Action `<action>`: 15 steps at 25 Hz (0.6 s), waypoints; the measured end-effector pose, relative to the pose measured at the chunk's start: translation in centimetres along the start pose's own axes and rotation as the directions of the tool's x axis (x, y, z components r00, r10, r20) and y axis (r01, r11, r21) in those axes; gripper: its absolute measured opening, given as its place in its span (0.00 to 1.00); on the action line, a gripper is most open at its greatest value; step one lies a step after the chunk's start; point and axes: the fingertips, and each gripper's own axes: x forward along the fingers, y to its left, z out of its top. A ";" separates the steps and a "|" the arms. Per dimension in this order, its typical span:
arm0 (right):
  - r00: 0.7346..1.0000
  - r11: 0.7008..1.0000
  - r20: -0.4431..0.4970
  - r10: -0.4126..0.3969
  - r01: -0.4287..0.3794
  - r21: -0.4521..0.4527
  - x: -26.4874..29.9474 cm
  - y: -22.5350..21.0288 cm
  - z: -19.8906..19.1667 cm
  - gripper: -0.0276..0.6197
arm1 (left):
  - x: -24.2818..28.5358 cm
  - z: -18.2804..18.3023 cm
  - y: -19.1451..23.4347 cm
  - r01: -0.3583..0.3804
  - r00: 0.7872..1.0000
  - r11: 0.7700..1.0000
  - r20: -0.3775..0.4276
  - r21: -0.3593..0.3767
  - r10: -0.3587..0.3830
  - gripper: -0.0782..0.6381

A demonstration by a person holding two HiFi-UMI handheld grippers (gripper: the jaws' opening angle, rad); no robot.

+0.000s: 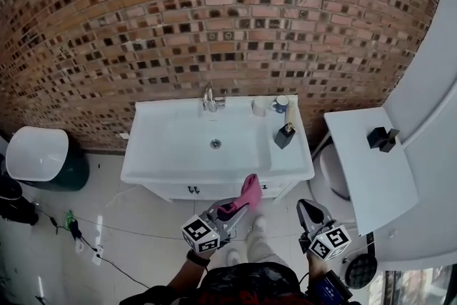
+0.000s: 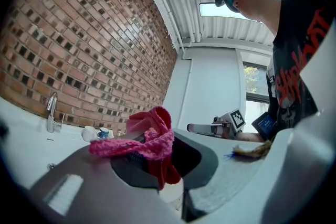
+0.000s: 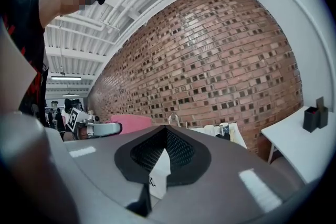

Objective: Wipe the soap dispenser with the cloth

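Note:
The dark soap dispenser stands on the right rim of the white sink, in front of two cups. My left gripper hovers just before the sink's front edge, shut on a pink cloth. In the left gripper view the cloth bunches between the jaws of the left gripper. My right gripper is to its right, lower in the head view, shut and empty. The right gripper view shows the right gripper with its jaws together and the cloth off to the left.
A chrome faucet rises at the back of the sink against the brick wall. A white side table with a black object stands to the right. A white round fixture and cables are on the floor at left.

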 end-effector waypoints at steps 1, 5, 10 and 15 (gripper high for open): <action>1.000 1.000 0.003 0.007 -0.007 0.003 1.1 -1.2 0.2 0.05 | 1.0 0.2 1.1 -0.009 1.000 1.000 0.001 0.004 0.009 0.16; 0.999 0.999 0.011 0.033 -0.033 0.025 5.5 -6.1 1.6 0.05 | 5.5 1.5 4.6 -0.034 0.999 0.999 -0.002 0.008 0.034 0.16; 0.997 0.997 0.017 0.072 -0.072 -0.003 10.0 -11.3 4.2 0.05 | 11.8 3.7 9.0 -0.019 0.999 0.998 -0.037 0.052 0.021 0.16; 0.998 0.999 -0.041 0.053 -0.053 0.004 11.5 -16.0 2.8 0.05 | 15.9 3.0 12.5 -0.035 0.996 0.999 -0.076 0.028 0.037 0.16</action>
